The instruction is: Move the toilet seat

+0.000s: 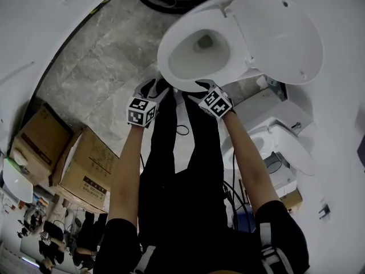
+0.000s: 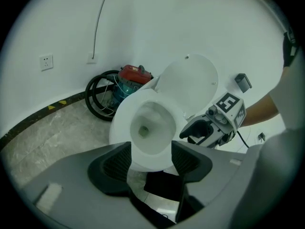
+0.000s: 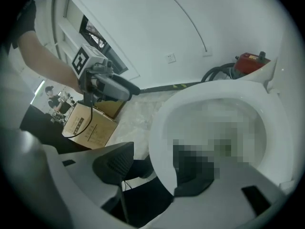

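White oval plastic toilet seat (image 1: pixel 166 76) looks down on the bowl, round white lid (image 1: pixel 279 36) raised behind it. Left gripper (image 2: pixel 150 160) jaws spread, empty, just short of the front rim. Right gripper (image 3: pixel 153 168) jaws spread astride the rim, not pinching yet. To do it well: catch only the seat's front edge, not the bowl, both sides even, lift slowly
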The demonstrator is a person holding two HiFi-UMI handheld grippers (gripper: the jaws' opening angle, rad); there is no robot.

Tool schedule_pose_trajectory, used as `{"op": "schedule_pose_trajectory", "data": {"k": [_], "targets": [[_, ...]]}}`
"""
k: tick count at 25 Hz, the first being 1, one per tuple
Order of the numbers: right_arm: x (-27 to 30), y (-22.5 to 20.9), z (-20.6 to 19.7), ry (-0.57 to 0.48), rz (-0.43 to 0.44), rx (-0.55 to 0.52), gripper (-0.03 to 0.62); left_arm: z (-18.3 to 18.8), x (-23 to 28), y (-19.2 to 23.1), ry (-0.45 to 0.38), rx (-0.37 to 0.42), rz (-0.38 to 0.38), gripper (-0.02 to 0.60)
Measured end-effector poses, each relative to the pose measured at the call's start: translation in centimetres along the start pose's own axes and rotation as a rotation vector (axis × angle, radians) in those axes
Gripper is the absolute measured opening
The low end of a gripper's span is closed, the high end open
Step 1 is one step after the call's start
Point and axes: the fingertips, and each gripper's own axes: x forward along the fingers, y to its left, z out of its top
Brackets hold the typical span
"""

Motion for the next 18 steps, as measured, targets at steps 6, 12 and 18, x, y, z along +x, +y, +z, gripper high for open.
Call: {"op": "schedule_pose_trajectory", "data": {"k": [6, 12, 18], "targets": [[2.3, -1.5, -0.4, 0.004, 0.000, -0.023, 0.255, -2.2, 2.4, 1.4, 0.030, -0.012, 0.003, 0.262], [5.8, -1.7, -0.6, 0.064, 0.037, -0.065, 0.259, -4.2, 5.0, 3.3, 0.074, -0.053, 0.032, 0.259], [8.4, -1.0, 1.7, 0.082, 0.094, -0.076, 0.262, -5.7, 6.8, 3.2, 0.135, -0.062, 0.013, 0.259]]}}
